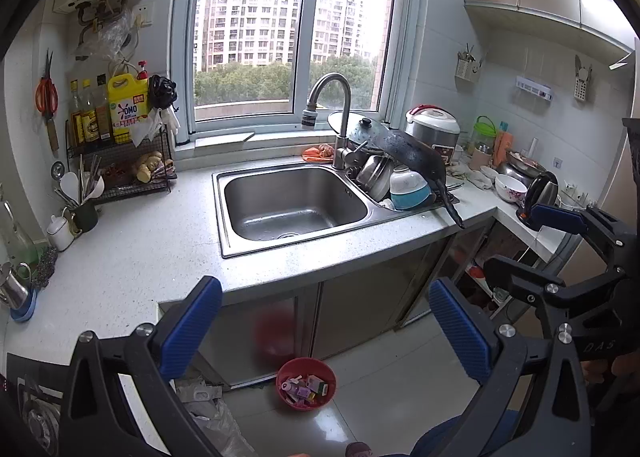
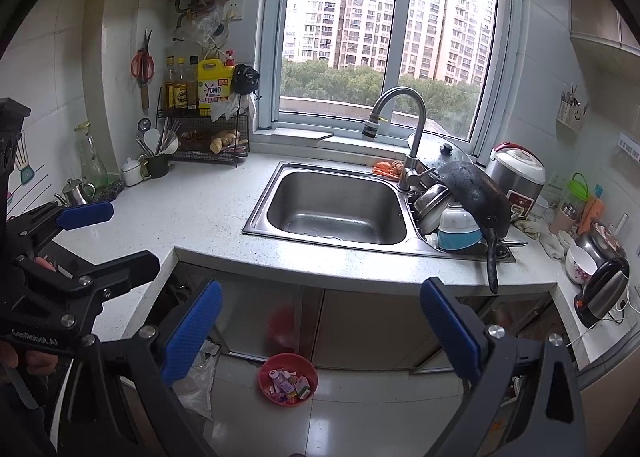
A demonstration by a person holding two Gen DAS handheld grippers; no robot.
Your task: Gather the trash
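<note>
A small red bin [image 1: 285, 370] [image 2: 267, 367] stands on the tiled floor in front of the sink cabinet, holding several small packets and a little bottle [image 1: 298, 391] [image 2: 280, 377]. My left gripper [image 1: 326, 331] is held high above the floor over the bin, open, with nothing between its blue pads. My right gripper [image 2: 322, 335] hovers likewise above the bin, open and empty. Each gripper shows at the edge of the other's view: the right gripper [image 1: 532, 245] to the right, the left gripper [image 2: 108, 239] to the left.
A white speckled countertop [image 1: 140, 257] holds a steel sink [image 1: 296, 205], a faucet [image 2: 400, 97], a drainer piled with dishes and a black pan [image 2: 476, 193], a kettle [image 2: 604, 289] and a wire rack of bottles [image 1: 116, 145]. A crumpled plastic bag [image 2: 200, 381] lies on the floor, left of the bin.
</note>
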